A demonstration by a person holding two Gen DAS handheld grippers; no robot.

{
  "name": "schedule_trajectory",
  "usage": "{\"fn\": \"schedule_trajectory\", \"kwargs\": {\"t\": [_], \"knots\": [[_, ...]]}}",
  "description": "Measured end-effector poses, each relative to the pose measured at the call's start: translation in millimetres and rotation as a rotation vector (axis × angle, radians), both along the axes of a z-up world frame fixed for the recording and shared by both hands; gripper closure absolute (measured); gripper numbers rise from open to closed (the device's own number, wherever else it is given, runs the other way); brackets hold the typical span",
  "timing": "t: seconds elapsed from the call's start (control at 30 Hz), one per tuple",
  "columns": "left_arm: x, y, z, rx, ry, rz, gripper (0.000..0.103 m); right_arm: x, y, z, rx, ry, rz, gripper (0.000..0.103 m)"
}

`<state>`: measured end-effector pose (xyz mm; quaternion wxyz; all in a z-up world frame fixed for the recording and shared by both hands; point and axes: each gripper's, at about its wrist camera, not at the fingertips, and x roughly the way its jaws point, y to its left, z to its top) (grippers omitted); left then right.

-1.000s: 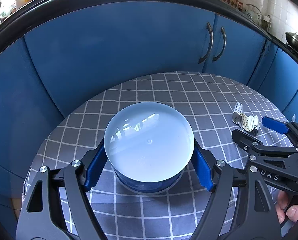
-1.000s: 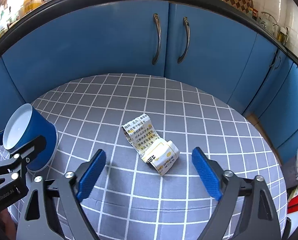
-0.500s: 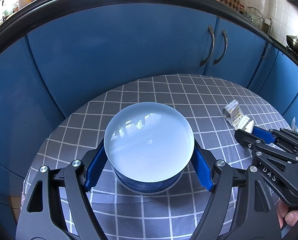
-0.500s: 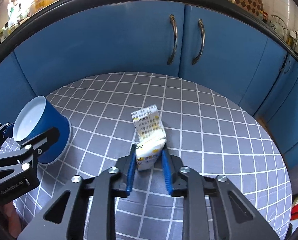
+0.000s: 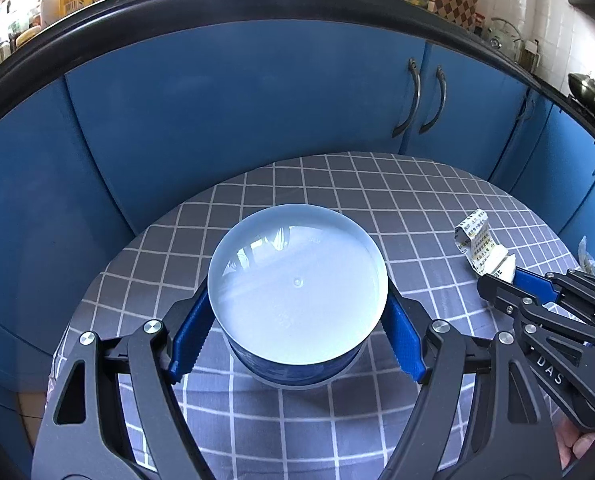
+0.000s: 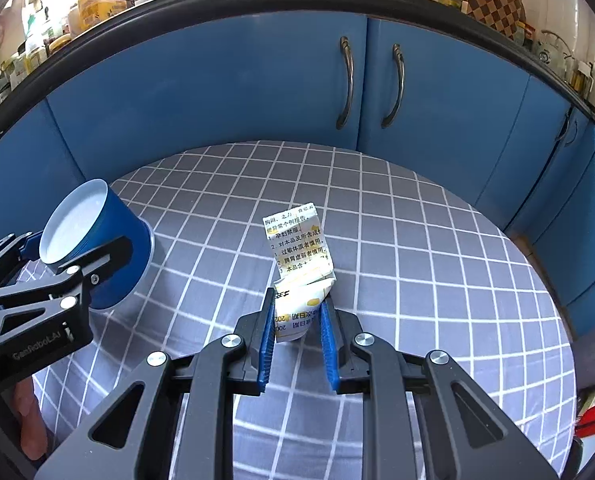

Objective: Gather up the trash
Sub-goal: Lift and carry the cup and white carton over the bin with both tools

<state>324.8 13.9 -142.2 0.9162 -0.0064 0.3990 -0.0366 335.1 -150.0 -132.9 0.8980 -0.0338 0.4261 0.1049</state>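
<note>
crumpled white paper carton with printed text [image 6: 300,276], just one piece of trash on show, pinched at its lower end between the blue pads of the right gripper [image 6: 297,320], its printed flap sticking up over the round table's grey checked cloth [image 6: 417,240]. one blue paper cup with a white inside [image 5: 297,284], nothing in it, clamped by the left gripper [image 5: 297,336] on both sides. two handles on the blue cabinet doors [image 6: 371,84] behind.

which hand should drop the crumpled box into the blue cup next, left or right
Right. The right gripper is already shut on the crumpled box, so it can probably carry it across to the blue cup. The left gripper is clamped around that cup, steadying it on the table.
</note>
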Motion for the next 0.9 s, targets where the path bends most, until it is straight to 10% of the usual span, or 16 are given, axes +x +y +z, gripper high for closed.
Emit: {"fn": "schedule_trajectory", "kwargs": {"t": [0.9], "knots": [[-87.2,-16.4,47.4,-0.021,-0.055,-0.013,0.027,-93.0,-16.6,50.4,-0.011,-0.061,-0.018,0.083]]}}
